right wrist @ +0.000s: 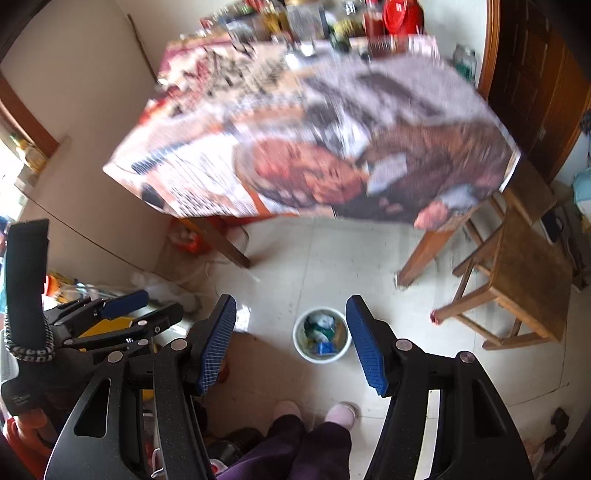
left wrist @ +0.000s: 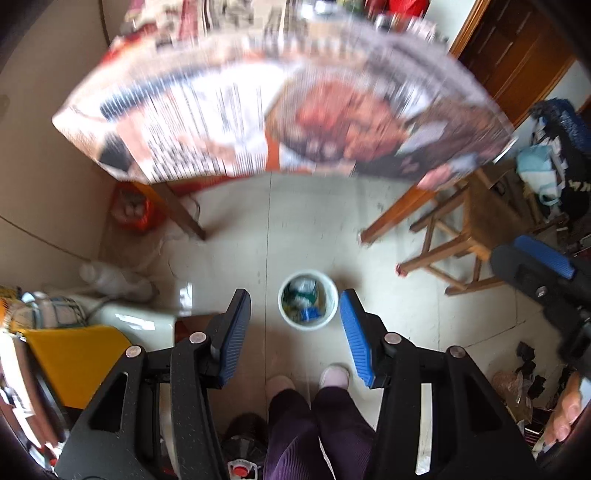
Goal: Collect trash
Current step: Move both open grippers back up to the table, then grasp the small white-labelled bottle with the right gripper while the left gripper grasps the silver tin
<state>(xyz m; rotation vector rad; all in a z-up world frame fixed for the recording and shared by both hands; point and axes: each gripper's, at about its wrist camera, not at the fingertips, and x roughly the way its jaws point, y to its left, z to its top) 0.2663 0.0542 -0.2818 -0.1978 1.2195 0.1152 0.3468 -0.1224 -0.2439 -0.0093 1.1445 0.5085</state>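
Observation:
A small white bin (left wrist: 308,304) stands on the tiled floor, holding crumpled green, white and blue trash (left wrist: 304,301). My left gripper (left wrist: 295,321) is open and empty, high above the floor, with the bin showing between its blue pads. In the right wrist view the bin (right wrist: 321,338) shows again. My right gripper (right wrist: 291,339) is open and empty, also well above it. The right gripper appears at the right edge of the left wrist view (left wrist: 535,273). The left gripper sits at the left of the right wrist view (right wrist: 122,314).
A wooden table covered in printed paper (left wrist: 280,107) stands beyond the bin, cluttered with bottles (right wrist: 314,18). A wooden stool (right wrist: 524,280) is at right. The person's slippered feet (left wrist: 306,380) stand near the bin. A yellow object (left wrist: 77,354) and clutter sit at left.

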